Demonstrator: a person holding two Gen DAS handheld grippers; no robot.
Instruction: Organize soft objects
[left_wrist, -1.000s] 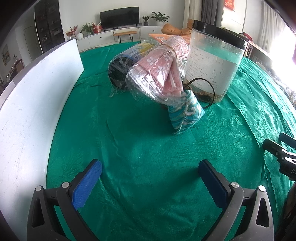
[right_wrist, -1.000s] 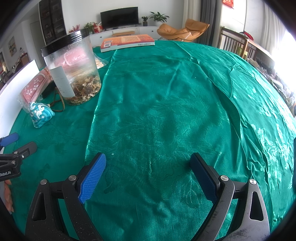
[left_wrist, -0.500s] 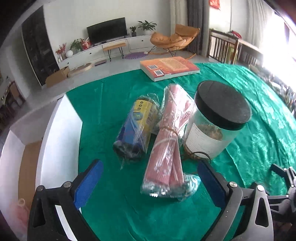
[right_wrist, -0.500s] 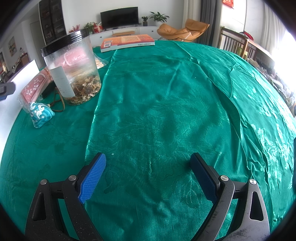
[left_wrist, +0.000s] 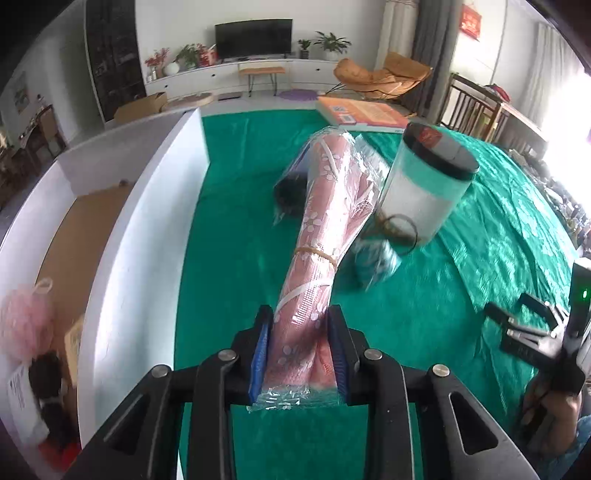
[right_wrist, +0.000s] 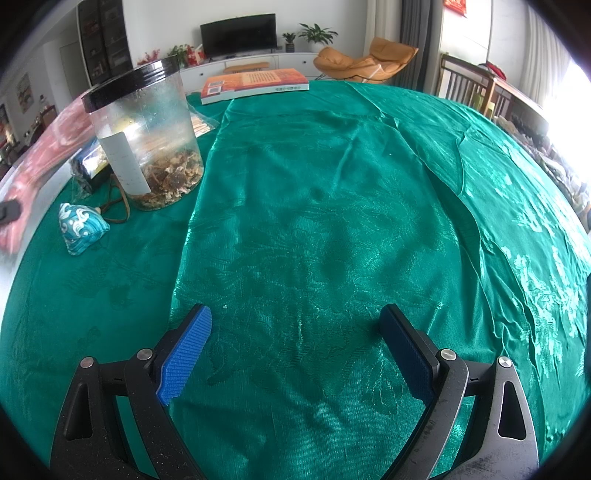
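Clamping the pink roll (left_wrist: 314, 258) by its near end at lower centre, the left gripper (left_wrist: 300, 354) held it raised; wrapped in slick film, it looked light and squashy. The right gripper (right_wrist: 295, 354) stood apart, empty.

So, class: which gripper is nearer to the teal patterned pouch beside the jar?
Left. The left gripper, shut on the pink roll, sits just short of the teal pouch; the right gripper hangs open, farther off.
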